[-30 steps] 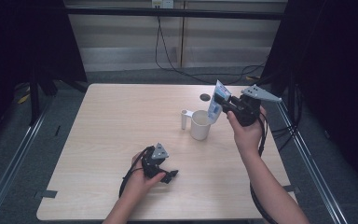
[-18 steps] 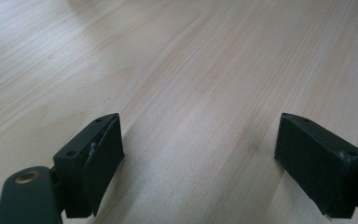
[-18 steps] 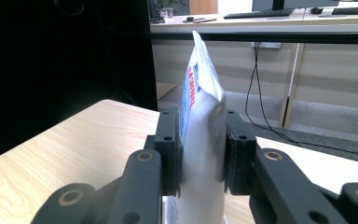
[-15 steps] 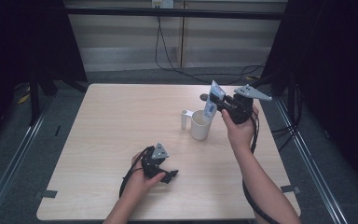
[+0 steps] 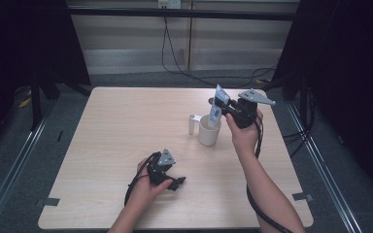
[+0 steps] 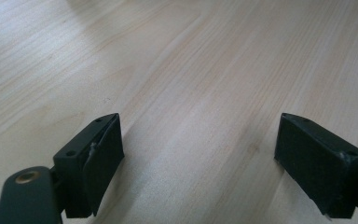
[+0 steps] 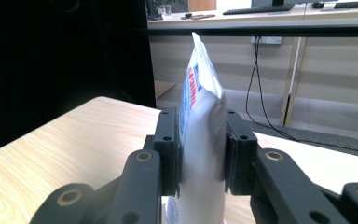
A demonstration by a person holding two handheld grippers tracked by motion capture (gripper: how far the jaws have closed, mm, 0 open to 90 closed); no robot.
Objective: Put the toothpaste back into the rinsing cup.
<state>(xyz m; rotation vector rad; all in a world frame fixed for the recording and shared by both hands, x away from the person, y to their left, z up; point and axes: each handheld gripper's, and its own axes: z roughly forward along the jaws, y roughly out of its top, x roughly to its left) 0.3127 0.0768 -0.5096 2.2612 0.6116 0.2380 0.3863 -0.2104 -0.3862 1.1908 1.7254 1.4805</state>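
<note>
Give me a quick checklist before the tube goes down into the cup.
1. Right gripper shut on the toothpaste tube: ok.
2. Tube roughly upright, cap end down: ok.
3. Tube's lower end at the mouth of the cup: ok.
4. Cup upright on the table: ok.
5. Small white piece beside the cup is out of the way: cannot tell.
6. Left gripper open, low over bare table: ok.

Table [image 5: 111, 141] showing pale wood-grain laminate, smooth, matt. Tube [image 7: 200, 121] looking like soft plastic, white with blue and red print, slightly glossy. Cup [image 5: 208, 137] appearing cream, smooth, plastic or ceramic unclear. Right gripper [image 7: 200, 154] and left gripper [image 6: 200, 168] showing matt black plastic, brass-looking rivets.
</note>
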